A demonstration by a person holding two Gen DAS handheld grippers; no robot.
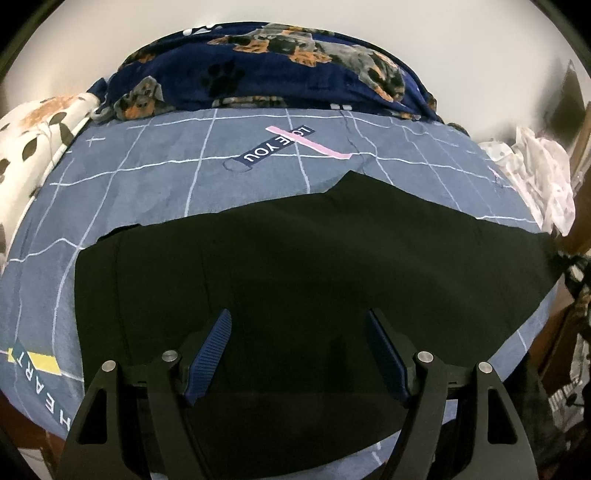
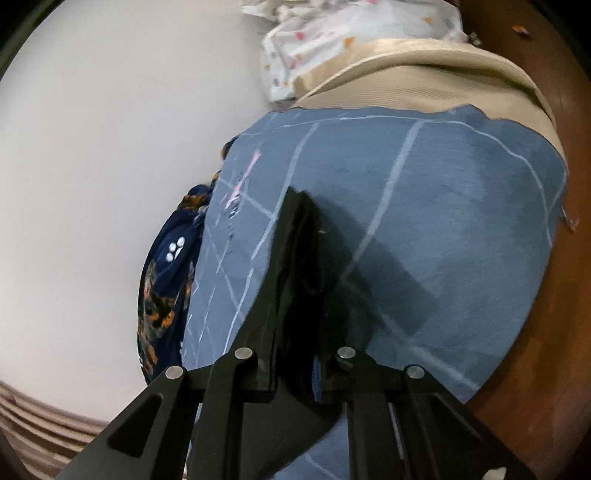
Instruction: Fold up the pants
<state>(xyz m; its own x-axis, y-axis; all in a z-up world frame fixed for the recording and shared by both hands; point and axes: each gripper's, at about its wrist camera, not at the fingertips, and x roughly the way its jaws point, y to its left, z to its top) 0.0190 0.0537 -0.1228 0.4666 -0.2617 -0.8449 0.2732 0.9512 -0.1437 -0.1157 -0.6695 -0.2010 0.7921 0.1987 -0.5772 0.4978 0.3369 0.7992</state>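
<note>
1. Now the black pants (image 1: 303, 258) lie flat across the blue bedsheet (image 1: 147, 177), ready for folding.
2. Left gripper (image 1: 298, 325) hovers above them, jaws spread wide, empty.
3. Right gripper (image 2: 299, 236) pinches a pants edge, lifting it for the fold.

White wall (image 1: 295, 14) behind bed with blue checked sheet (image 1: 147, 177)

Dim indoor light; black pants (image 1: 295, 266) lose detail; right wrist view motion-blurred; shadow on bedsheet (image 2: 424, 221) beside pants; fisheye-bent edges.
</note>
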